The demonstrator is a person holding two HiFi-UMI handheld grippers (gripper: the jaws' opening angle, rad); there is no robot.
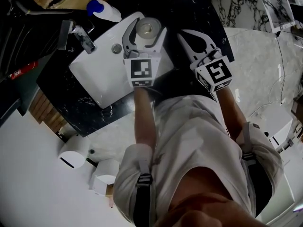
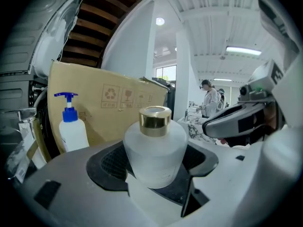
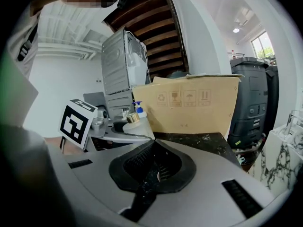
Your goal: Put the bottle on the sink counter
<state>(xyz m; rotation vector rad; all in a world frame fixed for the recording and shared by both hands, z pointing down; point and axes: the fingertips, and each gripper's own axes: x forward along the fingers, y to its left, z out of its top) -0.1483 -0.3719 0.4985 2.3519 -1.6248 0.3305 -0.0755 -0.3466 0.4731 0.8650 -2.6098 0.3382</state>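
The frosted white, gold-capped round bottle (image 2: 155, 150) is clamped in the left gripper (image 1: 146, 30) over the white rectangular sink (image 1: 102, 74), while the right gripper (image 1: 184, 37) is closed on nothing.

I'm standing at a washroom mock-up set inside a big work hall. Below me a white rectangular ceramic basin (image 1: 102, 70) sits on a black, white-veined stone counter (image 1: 80, 109), with a chrome tap (image 1: 84, 38) and a white pump bottle with a blue head (image 2: 72, 126). Behind stands a brown cardboard sheet (image 2: 113, 110). Beyond are dark wooden stair undersides (image 2: 102, 37), long ceiling strip lights (image 2: 244, 50) and a distant person in white (image 2: 209, 97).
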